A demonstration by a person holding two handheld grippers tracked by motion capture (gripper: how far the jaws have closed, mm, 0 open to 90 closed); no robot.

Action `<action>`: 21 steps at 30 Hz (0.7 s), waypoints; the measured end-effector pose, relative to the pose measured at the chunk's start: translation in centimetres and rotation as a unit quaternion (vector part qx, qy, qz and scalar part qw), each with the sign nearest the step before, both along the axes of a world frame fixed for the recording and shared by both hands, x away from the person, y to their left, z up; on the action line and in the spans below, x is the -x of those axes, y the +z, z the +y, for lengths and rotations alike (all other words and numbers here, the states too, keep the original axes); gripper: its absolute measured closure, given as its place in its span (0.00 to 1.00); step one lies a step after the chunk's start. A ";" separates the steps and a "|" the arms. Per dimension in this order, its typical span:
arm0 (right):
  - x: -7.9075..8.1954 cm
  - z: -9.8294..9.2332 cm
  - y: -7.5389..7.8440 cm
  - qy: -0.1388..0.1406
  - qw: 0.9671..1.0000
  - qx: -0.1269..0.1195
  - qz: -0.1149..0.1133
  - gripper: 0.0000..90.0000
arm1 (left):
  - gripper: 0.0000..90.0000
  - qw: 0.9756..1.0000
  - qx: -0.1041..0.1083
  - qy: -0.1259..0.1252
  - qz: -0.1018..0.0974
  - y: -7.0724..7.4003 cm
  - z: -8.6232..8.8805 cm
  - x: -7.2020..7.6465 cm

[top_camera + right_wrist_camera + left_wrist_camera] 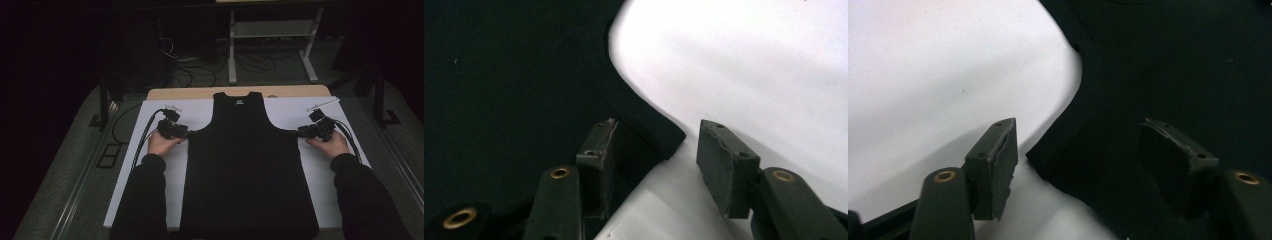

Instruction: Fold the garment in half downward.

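A black tank top (247, 165) lies flat on a white board (150, 165), neck at the far end. My left gripper (187, 132) sits at its left armpit corner, and my right gripper (300, 133) at the right one. In the left gripper view the jaws (1078, 130) stand apart over the shirt's corner (1058, 155), one on the white board (938, 65), one over the cloth. In the right gripper view the jaws (658, 125) straddle the other corner (659, 135) with gaps at both pads. Both are open.
The board rests on a wooden table (200, 93). Beyond it are floor cables (200, 75) and a white frame stand (270, 30). A dark stand (105, 100) is at the left. Gripper cables (142, 137) trail over the board's sides.
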State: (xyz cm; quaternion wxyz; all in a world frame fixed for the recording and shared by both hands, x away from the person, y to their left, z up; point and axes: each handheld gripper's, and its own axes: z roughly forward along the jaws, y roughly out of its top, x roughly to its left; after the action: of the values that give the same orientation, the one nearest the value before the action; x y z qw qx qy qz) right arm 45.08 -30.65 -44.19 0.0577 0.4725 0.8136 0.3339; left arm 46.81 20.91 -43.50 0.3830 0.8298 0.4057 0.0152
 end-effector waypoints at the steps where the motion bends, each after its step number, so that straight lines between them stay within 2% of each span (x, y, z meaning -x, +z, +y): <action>1: 0.0 0.1 0.0 -0.001 1.000 0.000 -0.002 0.56 | 0.38 1.000 0.003 0.000 0.001 0.0 0.0 0.0; 3: 0.0 0.1 0.0 -0.004 1.000 0.002 -0.005 0.59 | 0.41 1.000 0.003 -0.001 0.002 0.0 0.1 0.0; 5: 0.0 0.3 -0.2 -0.005 1.000 0.012 -0.005 0.61 | 0.44 1.000 -0.008 -0.003 -0.001 0.0 0.0 0.0; 10: 0.0 0.4 -0.1 -0.007 1.000 0.013 -0.006 0.66 | 0.47 1.000 -0.018 -0.003 0.002 -0.3 -0.2 0.1; 12: 0.0 0.5 -0.1 -0.008 1.000 0.014 -0.005 0.68 | 0.49 1.000 -0.029 -0.002 0.002 -0.5 -0.3 0.1; 16: 0.2 0.8 -0.1 -0.006 1.000 0.024 -0.012 0.72 | 0.50 0.999 -0.029 0.001 -0.014 -0.7 -0.4 0.4; 17: 0.2 0.9 -0.1 -0.003 1.000 0.024 -0.014 0.76 | 0.51 1.000 -0.023 0.009 -0.016 -0.8 -0.4 0.6; 21: 0.4 1.4 -0.2 0.003 0.999 0.032 -0.021 0.84 | 0.61 0.999 -0.027 0.022 -0.034 -1.0 -0.4 1.1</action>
State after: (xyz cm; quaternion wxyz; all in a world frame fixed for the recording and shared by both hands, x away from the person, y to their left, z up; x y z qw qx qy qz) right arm 44.68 -29.21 -44.38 0.0892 0.4610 0.8238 0.3176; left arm 45.75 20.54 -44.52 0.3739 0.8296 0.4099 0.0632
